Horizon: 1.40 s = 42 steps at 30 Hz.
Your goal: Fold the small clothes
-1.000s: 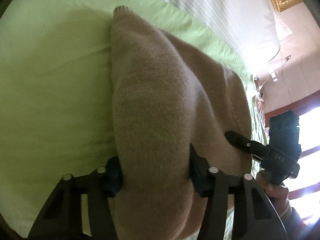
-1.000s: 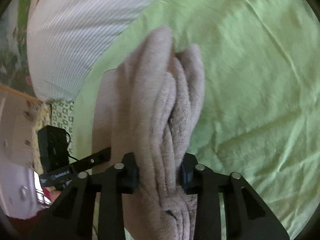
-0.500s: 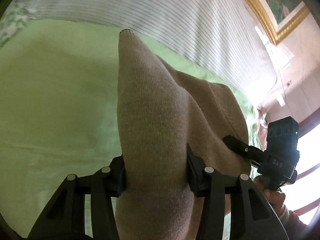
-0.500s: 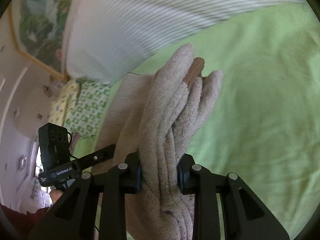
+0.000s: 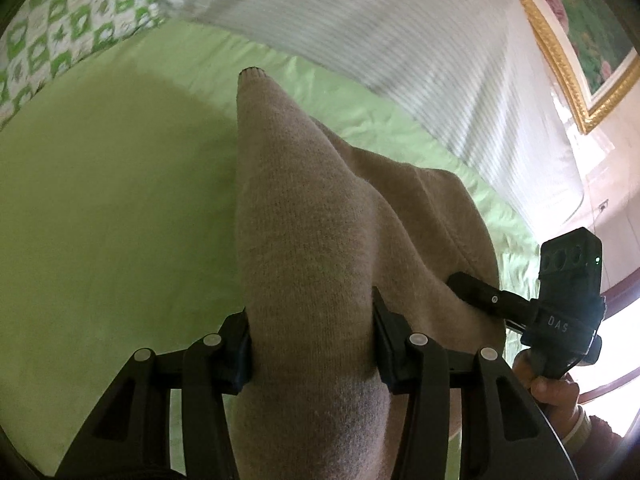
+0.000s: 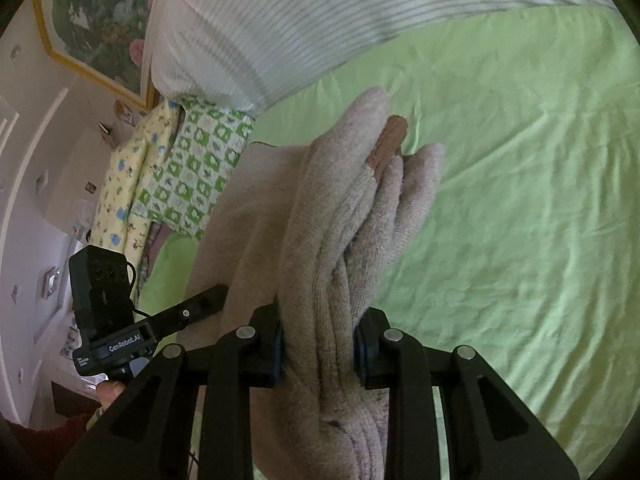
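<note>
A beige knit garment [image 5: 312,248] hangs lifted above a light green bed sheet [image 5: 100,208]. My left gripper [image 5: 312,344] is shut on a thick fold of it, with a ribbed cuff pointing away at the top. My right gripper [image 6: 318,344] is shut on a bunched edge of the same garment [image 6: 352,216], several layers stacked between the pads. Each gripper shows in the other's view: the right one [image 5: 480,300] at the garment's right side, the left one [image 6: 200,304] at its left side.
A white striped duvet [image 5: 380,32] lies across the far side of the bed. A green and white checked pillow [image 6: 192,176] and a yellow patterned one [image 6: 124,192] lie at the bed's end. A gold-framed picture [image 5: 580,40] hangs on the wall.
Both grippers have risen and tilted up with the garment held. The duvet, the pillows and the wall have come into view. The grips have not changed.
</note>
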{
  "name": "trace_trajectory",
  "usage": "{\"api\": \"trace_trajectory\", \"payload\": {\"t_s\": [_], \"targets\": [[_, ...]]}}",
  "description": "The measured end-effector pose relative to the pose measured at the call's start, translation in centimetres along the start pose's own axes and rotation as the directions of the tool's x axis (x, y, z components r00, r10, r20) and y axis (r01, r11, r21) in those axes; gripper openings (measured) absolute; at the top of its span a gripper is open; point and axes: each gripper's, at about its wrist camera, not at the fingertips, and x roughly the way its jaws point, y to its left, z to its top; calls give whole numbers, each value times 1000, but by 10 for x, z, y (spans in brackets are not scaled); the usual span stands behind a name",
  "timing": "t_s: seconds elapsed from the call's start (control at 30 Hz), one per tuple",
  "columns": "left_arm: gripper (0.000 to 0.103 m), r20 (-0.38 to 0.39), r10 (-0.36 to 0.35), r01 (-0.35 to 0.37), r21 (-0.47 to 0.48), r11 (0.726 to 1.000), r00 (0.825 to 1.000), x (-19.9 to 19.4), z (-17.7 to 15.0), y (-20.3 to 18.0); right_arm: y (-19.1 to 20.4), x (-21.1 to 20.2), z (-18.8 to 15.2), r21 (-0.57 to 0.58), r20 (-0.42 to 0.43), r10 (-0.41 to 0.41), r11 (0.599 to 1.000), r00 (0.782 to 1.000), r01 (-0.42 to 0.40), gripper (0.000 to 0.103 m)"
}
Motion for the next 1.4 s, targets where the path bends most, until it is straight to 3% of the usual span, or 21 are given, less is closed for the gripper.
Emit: {"api": "trace_trajectory", "payload": {"t_s": [0.2,0.57,0.7,0.8,1.4], "targets": [[50,-49,8,-8,-1,1000,999,26,-9,7,-15,23,-10,26,-84,-59,998,995,61,30],[68,-77,-25,22,-37,999,997,43,-11,25,-25,30,-13,33,-93,-110,993,990,113,40],[71,-77,-3,-1,-40,999,997,39,-12,24,-24,28,-12,38,-79,-134,990,988,137,46],[77,-63,54,-56,-28,998,997,32,-14,18,-21,21,-12,43,-60,-155,986,986,158,46],[79,-35,187,-187,18,982,982,-19,-74,18,4,-50,-62,25,81,-257,967,963,255,46]]}}
